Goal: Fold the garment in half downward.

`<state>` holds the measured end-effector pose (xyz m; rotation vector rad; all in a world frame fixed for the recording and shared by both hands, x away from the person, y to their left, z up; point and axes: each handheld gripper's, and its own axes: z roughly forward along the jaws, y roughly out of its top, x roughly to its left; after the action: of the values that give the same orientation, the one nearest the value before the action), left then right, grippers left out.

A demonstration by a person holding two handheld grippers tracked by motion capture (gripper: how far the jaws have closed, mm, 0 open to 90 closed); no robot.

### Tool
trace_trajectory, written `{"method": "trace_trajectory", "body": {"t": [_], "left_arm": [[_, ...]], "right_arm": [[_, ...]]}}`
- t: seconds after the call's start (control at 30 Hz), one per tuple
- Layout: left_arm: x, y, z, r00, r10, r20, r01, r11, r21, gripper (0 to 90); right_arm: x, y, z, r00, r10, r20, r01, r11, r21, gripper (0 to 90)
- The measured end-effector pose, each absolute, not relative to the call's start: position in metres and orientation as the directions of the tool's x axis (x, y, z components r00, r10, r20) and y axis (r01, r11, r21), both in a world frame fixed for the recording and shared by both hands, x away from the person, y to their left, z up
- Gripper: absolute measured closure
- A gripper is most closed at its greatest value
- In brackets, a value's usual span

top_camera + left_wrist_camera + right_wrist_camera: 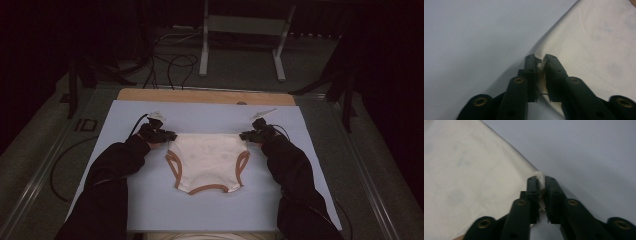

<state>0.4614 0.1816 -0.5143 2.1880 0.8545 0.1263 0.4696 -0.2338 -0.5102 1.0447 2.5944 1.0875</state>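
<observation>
1. Black-sleeved forearms stretch forward from the near edge; the left gripper (pixel 169 135) and right gripper (pixel 246 135) point inward at each other, low over the pale blue mat (pixel 125 120).
2. Cream cotton baby underpants (pixel 207 160) with brown ribbed trim lie flat, smooth and spread.
3. They lie between both grippers; each narrow pair of jaws has a waistband corner inside, the pads barely apart around it.
</observation>
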Motion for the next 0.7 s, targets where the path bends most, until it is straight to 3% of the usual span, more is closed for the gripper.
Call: {"method": "trace_trajectory", "body": {"t": [0.13, 0.27, 0.37, 0.4, 0.5, 0.6, 0.7], "left_arm": [[0.459, 0.183, -0.509, 0.759, 0.631, -0.157, 0.538, -0.473, 0.698, 63.9], [0.458, 0.184, -0.504, 0.741, 0.655, -0.147, 0.552, -0.469, 0.689, 42.6], [0.456, 0.184, -0.502, 0.743, 0.655, -0.138, 0.544, -0.472, 0.693, 33.1], [0.454, 0.184, -0.498, 0.746, 0.653, -0.131, 0.541, -0.478, 0.692, 29.1], [0.450, 0.184, -0.493, 0.758, 0.639, -0.128, 0.529, -0.487, 0.695, 20.8], [0.446, 0.186, -0.488, 0.785, 0.603, -0.146, 0.511, -0.495, 0.702, 6.6], [0.440, 0.188, -0.482, 0.795, 0.588, -0.150, 0.494, -0.484, 0.722, 1.2]], "right_arm": [[0.468, -0.236, -0.507, -0.746, 0.653, 0.133, 0.545, 0.484, 0.685, 67.8], [0.465, -0.238, -0.504, -0.756, 0.641, 0.137, 0.539, 0.490, 0.685, 56.9], [0.465, -0.239, -0.503, -0.757, 0.638, 0.142, 0.540, 0.489, 0.685, 50.2], [0.463, -0.239, -0.501, -0.750, 0.646, 0.141, 0.546, 0.483, 0.685, 39.6], [0.461, -0.241, -0.498, -0.745, 0.651, 0.148, 0.549, 0.472, 0.690, 32.9], [0.460, -0.242, -0.493, -0.740, 0.654, 0.159, 0.551, 0.454, 0.700, 24.0], [0.457, -0.241, -0.489, -0.746, 0.645, 0.169, 0.549, 0.449, 0.705, 18.8]]}}
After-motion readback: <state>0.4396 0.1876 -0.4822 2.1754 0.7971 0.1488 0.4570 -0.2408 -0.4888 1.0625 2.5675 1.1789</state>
